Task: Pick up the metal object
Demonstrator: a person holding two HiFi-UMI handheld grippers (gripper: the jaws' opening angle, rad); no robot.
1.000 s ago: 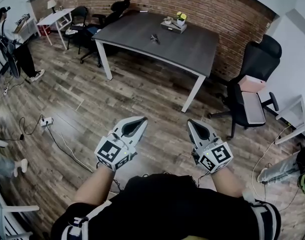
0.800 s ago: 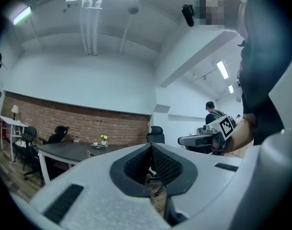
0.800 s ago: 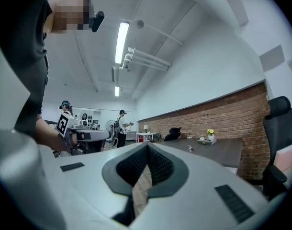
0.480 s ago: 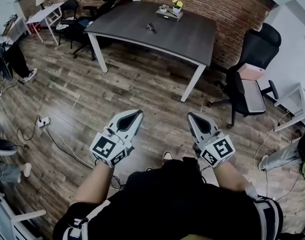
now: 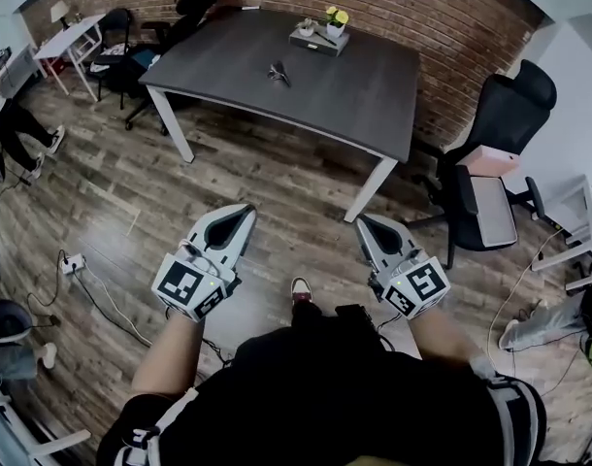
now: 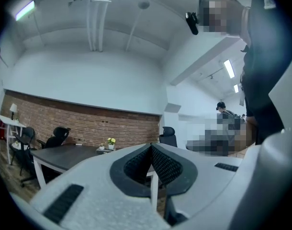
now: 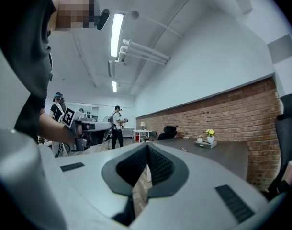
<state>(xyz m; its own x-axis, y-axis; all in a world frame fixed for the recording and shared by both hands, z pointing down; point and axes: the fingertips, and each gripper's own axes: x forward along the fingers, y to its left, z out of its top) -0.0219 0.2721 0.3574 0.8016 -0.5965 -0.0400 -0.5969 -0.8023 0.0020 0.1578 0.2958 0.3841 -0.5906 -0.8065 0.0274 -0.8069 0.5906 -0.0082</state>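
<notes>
The metal object [image 5: 278, 71] is small and dark and lies on the dark grey table [image 5: 364, 95] far ahead, near its middle. Both grippers hang in the air over the wooden floor, well short of the table. In the head view my left gripper [image 5: 246, 210] and my right gripper [image 5: 364, 221] point towards the table, both shut and empty. In the left gripper view the black ribbed pads [image 6: 162, 164] of the left gripper [image 6: 151, 145] meet at the tip. The right gripper [image 7: 147, 144] shows the same in its own view, with the table [image 7: 227, 152] beyond it.
A tray with small potted plants [image 5: 318, 35] stands at the table's far edge by the brick wall [image 5: 422, 17]. A black office chair [image 5: 495, 153] carrying a pink box is on the right. More chairs [image 5: 131, 56] and a white desk [image 5: 68, 37] stand at the back left. Cables [image 5: 92, 280] lie on the floor.
The table and the metal object have come closer and look larger. A shoe now shows between the grippers. Both grippers stay shut and hold about the same place.
</notes>
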